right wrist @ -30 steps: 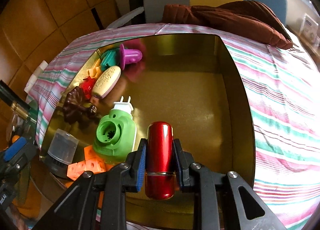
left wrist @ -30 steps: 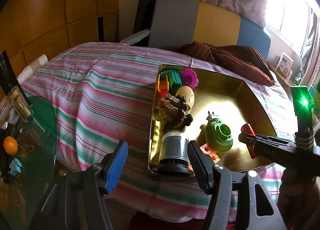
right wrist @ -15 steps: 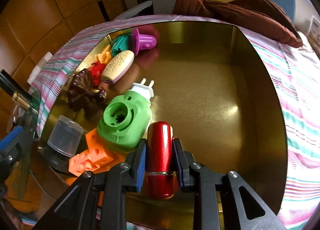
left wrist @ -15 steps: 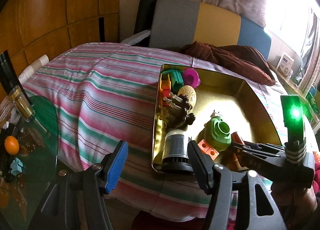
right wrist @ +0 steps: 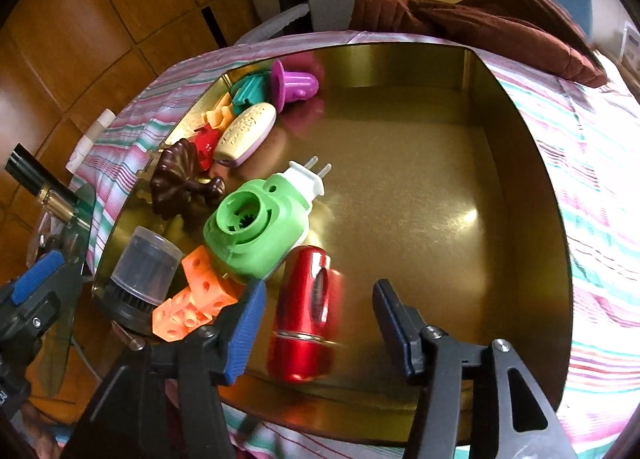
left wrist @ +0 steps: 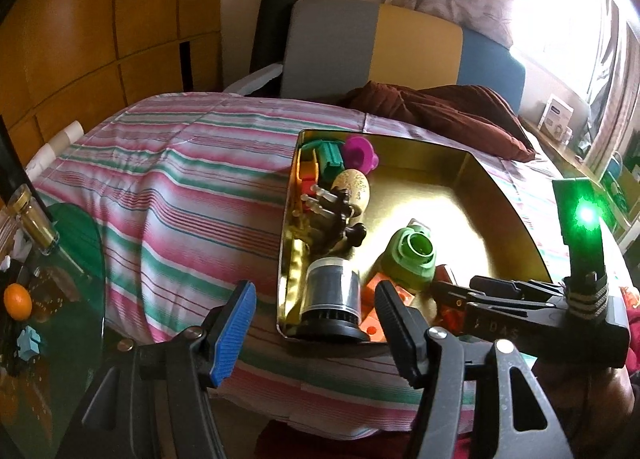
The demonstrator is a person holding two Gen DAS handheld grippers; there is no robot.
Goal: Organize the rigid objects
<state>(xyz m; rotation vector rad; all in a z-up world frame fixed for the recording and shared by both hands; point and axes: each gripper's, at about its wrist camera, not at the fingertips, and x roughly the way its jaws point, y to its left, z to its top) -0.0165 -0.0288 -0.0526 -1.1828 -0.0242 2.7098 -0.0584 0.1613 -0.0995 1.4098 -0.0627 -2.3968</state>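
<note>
In the gold tray point(right wrist: 520, 187) on the striped bed point(left wrist: 180, 187), near front edge: red cylinder point(right wrist: 306, 311) now free between the parted pads of the right hand-held gripper point(right wrist: 318, 319), jaws just opened after clamping it a second ago, cylinder blurred, just beside green plug-in device point(right wrist: 260, 227) and orange block point(right wrist: 192, 303). Left hand-held gripper point(left wrist: 314, 323) unchanged: wide apart, empty, before the tray's near-left corner.
</note>
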